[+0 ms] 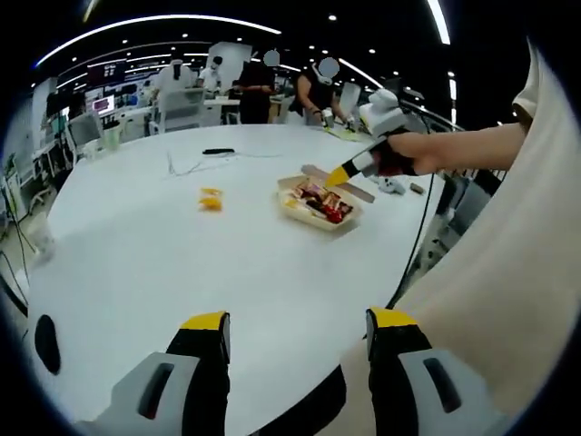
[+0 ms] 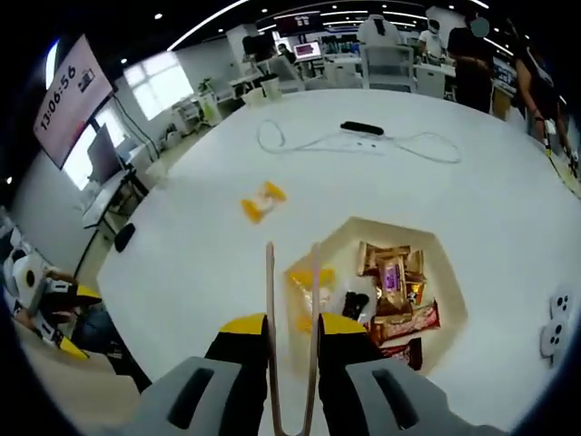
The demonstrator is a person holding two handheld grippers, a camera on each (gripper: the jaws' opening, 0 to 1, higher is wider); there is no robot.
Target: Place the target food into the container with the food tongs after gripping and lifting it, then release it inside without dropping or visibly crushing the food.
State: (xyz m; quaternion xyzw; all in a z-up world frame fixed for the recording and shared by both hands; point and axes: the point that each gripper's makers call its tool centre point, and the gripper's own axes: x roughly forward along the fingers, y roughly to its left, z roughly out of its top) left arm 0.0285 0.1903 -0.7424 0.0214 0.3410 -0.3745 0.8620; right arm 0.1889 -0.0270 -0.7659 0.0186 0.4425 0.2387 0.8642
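Two grippers are mine. My left gripper (image 1: pixel 295 331) sits at the bottom of the left gripper view with its yellow-tipped jaws spread well apart, nothing between them, over the bare white desk (image 1: pixel 163 263). My right gripper (image 2: pixel 292 329) is clenched on a pair of food tongs (image 2: pixel 291 309), whose two thin pale arms run up the middle of the right gripper view and end apart from each other, with no food between the tips.

In the right gripper view the tongs' tips stand over the left edge of a cream hexagonal container (image 2: pixel 449 272), lower centre of the frame. Inside it lie a yellow-wrapped snack (image 2: pixel 313 286) just right of the tongs, and brown and red wrapped snacks (image 2: pixel 395 286) toward the right side. One loose yellow-wrapped snack (image 2: pixel 261 202) lies on the desk, upper left of the container and well apart from it. Farther up, a white cable (image 2: pixel 363 143) loops beside a dark flat device (image 2: pixel 361 128).

In the left gripper view the same container (image 1: pixel 320 202) sits centre right, my right gripper (image 1: pixel 338 174) hanging over its far edge, and the loose snack (image 1: pixel 211 198) lies to its left. People stand at the far desks along the top.
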